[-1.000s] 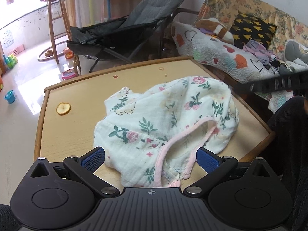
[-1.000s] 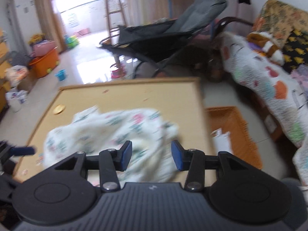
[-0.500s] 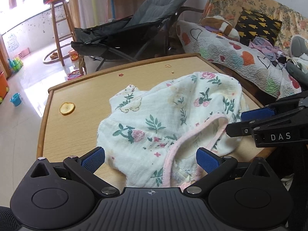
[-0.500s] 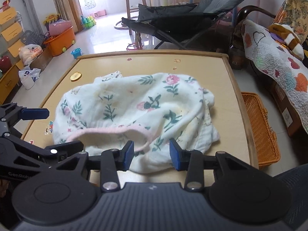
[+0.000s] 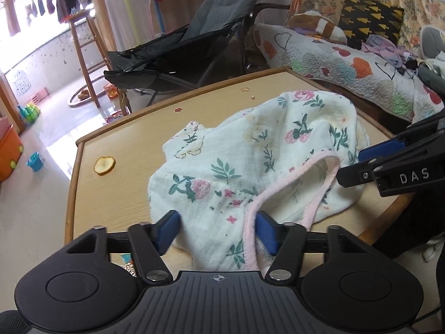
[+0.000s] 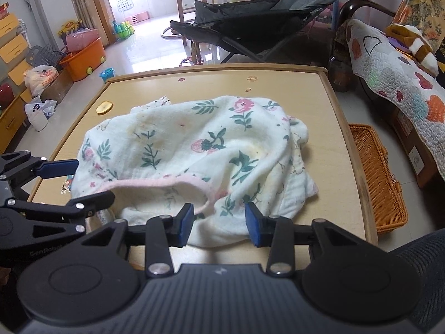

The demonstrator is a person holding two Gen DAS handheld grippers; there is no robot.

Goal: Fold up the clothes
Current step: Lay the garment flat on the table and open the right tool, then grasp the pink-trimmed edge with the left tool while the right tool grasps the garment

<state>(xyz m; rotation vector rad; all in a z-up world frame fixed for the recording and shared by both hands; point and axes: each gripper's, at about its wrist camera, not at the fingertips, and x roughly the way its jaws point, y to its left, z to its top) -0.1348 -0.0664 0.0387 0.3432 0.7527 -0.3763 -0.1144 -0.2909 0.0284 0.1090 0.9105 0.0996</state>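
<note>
Two grippers met a crumpled floral garment (image 5: pixel 250 164) on a wooden table (image 5: pixel 133 144).

The left gripper (image 5: pixel 217 231) had its jaws partly apart around the garment's pink-trimmed near edge, not clamped. The right gripper (image 6: pixel 218 224), jaws likewise parted, straddled the garment's near hem. A yellow disc (image 6: pixel 104 107) lay beyond the garment; an orange wicker basket (image 6: pixel 381 178) stood beside the table.

Left tool (image 5: pixel 217 229) and right tool (image 6: pixel 219 221), both with fingers apart.
</note>
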